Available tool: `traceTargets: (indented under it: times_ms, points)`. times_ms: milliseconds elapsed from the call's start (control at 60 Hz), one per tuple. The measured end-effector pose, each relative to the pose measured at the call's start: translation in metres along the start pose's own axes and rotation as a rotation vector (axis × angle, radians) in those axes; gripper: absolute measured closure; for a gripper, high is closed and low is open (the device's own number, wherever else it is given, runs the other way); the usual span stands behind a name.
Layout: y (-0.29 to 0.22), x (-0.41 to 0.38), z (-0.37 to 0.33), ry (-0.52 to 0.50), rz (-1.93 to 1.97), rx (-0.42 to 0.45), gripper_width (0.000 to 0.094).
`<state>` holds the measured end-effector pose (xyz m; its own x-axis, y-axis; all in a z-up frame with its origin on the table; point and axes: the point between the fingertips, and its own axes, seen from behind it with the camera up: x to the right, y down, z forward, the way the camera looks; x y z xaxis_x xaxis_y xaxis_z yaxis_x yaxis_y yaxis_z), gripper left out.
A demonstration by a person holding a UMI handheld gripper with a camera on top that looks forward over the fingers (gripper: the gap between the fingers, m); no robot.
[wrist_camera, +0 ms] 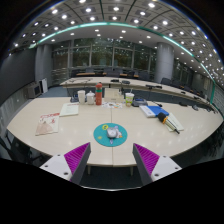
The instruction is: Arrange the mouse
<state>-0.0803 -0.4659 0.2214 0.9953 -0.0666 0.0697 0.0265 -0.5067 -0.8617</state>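
My gripper (112, 158) jaws wide and empty, white mouse (112, 131) on round teal mat (110, 135) just ahead, pale table (60, 140) beneath

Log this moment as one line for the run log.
gripper: open, empty | mouse: on round teal mat, ahead of fingers, untouched | table: papers, cups beyond

You face a large open office hall. The ceiling (110, 14) overhead is dark, dotted with rows of small round lights, and a greenish light strip (100, 28) arcs across it from 9 to 3 o'clock. Glazed partitions (110, 55) run along the far wall at 12 o'clock. A pale, wide table (60, 110) fills the foreground. Behind it, at 1 o'clock, stand further long desks (150, 87).
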Motion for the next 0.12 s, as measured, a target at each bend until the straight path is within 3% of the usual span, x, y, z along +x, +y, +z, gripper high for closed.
traceTargets:
  times_ms: [117]
  points:
    - [-0.0007,-0.0018,-0.0103,-0.015,0.004,0.007,0.0077]
